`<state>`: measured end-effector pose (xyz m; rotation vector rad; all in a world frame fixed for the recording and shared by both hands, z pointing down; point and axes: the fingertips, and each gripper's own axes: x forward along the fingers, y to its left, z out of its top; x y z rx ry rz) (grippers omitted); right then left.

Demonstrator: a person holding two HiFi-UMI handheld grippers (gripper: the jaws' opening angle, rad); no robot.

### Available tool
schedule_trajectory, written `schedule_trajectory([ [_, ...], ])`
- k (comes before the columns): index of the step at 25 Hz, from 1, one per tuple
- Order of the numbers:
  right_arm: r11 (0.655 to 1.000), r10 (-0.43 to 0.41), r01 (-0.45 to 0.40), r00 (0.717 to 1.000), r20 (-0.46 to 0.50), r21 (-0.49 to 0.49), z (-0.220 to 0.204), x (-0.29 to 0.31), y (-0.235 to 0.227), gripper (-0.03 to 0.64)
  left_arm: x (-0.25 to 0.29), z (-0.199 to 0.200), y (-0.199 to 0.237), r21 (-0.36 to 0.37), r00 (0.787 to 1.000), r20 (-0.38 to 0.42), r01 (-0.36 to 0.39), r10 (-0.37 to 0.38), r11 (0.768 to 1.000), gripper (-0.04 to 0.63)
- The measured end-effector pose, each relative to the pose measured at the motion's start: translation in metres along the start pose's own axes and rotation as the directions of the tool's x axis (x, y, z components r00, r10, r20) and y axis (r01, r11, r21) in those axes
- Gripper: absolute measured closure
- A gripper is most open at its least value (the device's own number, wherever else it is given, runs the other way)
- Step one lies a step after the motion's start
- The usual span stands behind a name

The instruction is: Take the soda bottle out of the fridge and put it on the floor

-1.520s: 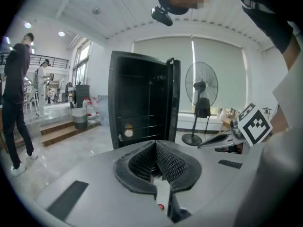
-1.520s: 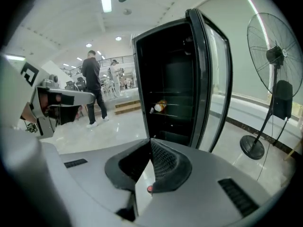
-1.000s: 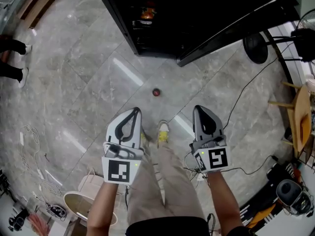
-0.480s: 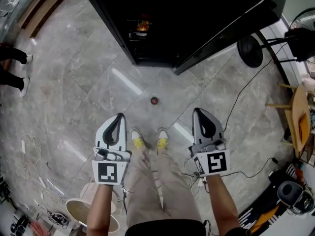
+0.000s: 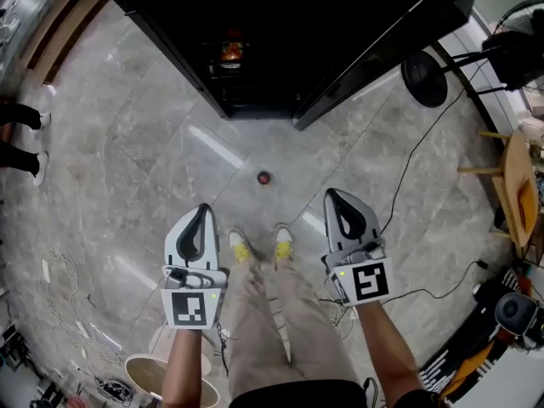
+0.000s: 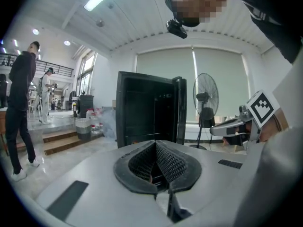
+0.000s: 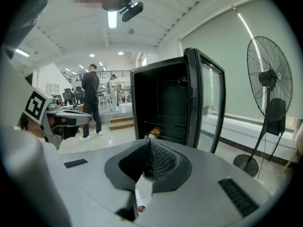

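The black fridge (image 5: 280, 24) stands open ahead, its glass door (image 5: 374, 58) swung to the right. An orange item (image 5: 231, 51) lies on a low shelf inside, also seen in the right gripper view (image 7: 154, 133). A small dark bottle with a red cap (image 5: 263, 178) stands upright on the grey floor between the fridge and my feet. My left gripper (image 5: 201, 212) and right gripper (image 5: 332, 195) hover side by side above my shoes, well short of the bottle. Both are shut with nothing held.
A standing fan (image 5: 425, 75) is right of the fridge, with cables (image 5: 416, 168) trailing across the floor. A wooden seat (image 5: 518, 189) is at far right, a round tub (image 5: 153, 376) behind my left arm. Bystanders (image 6: 21, 108) stand at left near steps.
The left gripper has shifted left, away from my feet. The fridge and the bottle sit a little higher in the head view. Both grippers stay shut.
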<state>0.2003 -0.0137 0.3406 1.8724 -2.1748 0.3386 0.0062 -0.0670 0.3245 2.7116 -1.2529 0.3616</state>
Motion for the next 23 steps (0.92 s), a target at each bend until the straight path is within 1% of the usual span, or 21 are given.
schedule_trajectory([
  [3,1.000,0.003,-0.002,1.000,0.004,-0.005,-0.002,0.002,0.002,0.620,-0.001,-0.008,-0.005,-0.009,1.000,-0.018,0.010,-0.010,1.000,0.578],
  [4,1.000,0.005,-0.005,1.000,0.005,-0.001,-0.002,0.003,0.004,0.620,-0.002,-0.011,-0.006,0.010,0.999,-0.037,0.015,-0.015,1.000,0.578],
  [6,1.000,0.003,-0.003,1.000,-0.008,0.007,-0.003,0.005,0.005,0.620,0.001,-0.014,-0.009,0.082,0.997,-0.066,0.033,-0.028,0.996,0.578],
  [7,1.000,-0.001,0.001,1.000,-0.018,0.007,-0.003,0.006,0.004,0.620,0.003,-0.016,-0.011,0.106,0.996,-0.080,0.045,-0.037,0.993,0.578],
  [8,1.000,-0.004,0.004,1.000,-0.025,0.007,-0.004,0.008,0.004,0.620,0.004,-0.020,-0.013,0.109,0.995,-0.091,0.056,-0.047,0.992,0.578],
  [11,1.000,0.011,-0.011,0.999,-0.033,-0.015,-0.010,0.020,0.008,0.620,0.009,-0.030,-0.012,0.059,0.993,-0.107,0.064,-0.057,0.996,0.578],
  [13,0.999,0.043,-0.044,0.999,-0.025,-0.027,-0.011,0.028,0.012,0.620,0.010,-0.028,-0.013,0.041,0.995,-0.091,0.051,-0.047,0.998,0.578],
  [14,0.999,0.047,-0.047,0.999,-0.014,-0.014,-0.010,0.026,0.012,0.620,0.009,-0.024,-0.021,0.030,0.996,-0.074,0.055,-0.053,0.998,0.578],
  [16,0.999,0.034,-0.034,0.999,-0.004,0.013,-0.008,0.015,0.008,0.620,0.006,-0.021,-0.042,0.010,0.995,-0.051,0.087,-0.086,0.996,0.578],
  [18,1.000,0.024,-0.024,1.000,-0.009,0.011,-0.010,0.010,0.006,0.620,0.004,-0.027,-0.052,0.009,0.992,-0.068,0.110,-0.110,0.994,0.578],
  [20,1.000,0.023,-0.023,1.000,-0.013,0.003,-0.012,0.013,0.008,0.620,0.004,-0.034,-0.047,0.007,0.990,-0.092,0.112,-0.111,0.994,0.578],
  [23,1.000,0.023,-0.024,1.000,-0.013,0.000,-0.012,0.022,0.011,0.620,0.008,-0.036,-0.033,-0.001,0.991,-0.093,0.101,-0.100,0.995,0.578],
])
